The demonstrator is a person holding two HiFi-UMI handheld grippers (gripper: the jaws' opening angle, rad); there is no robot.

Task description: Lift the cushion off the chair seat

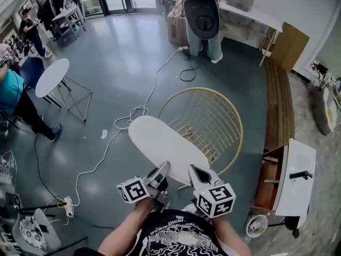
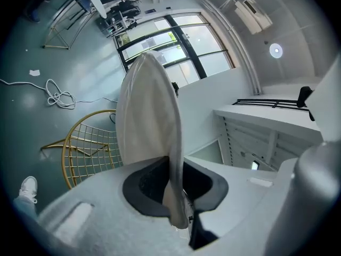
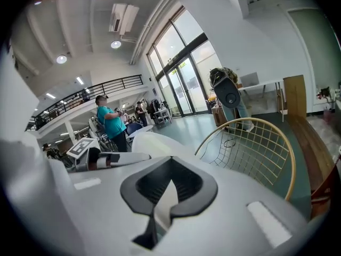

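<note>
A white oval cushion hangs tilted in the air, just left of and above the gold wire chair. My left gripper is shut on its near edge, and my right gripper is shut on the same edge beside it. In the left gripper view the cushion stands edge-on, pinched between the dark pads of the left gripper, with the chair below it. In the right gripper view a strip of the cushion runs between the pads of the right gripper, and the chair is empty to the right.
A white cable snakes over the grey floor left of the chair. A round white table stands at the left with a person in teal beside it. A white cabinet with wooden drawers is close on the right. Another person stands beyond the chair.
</note>
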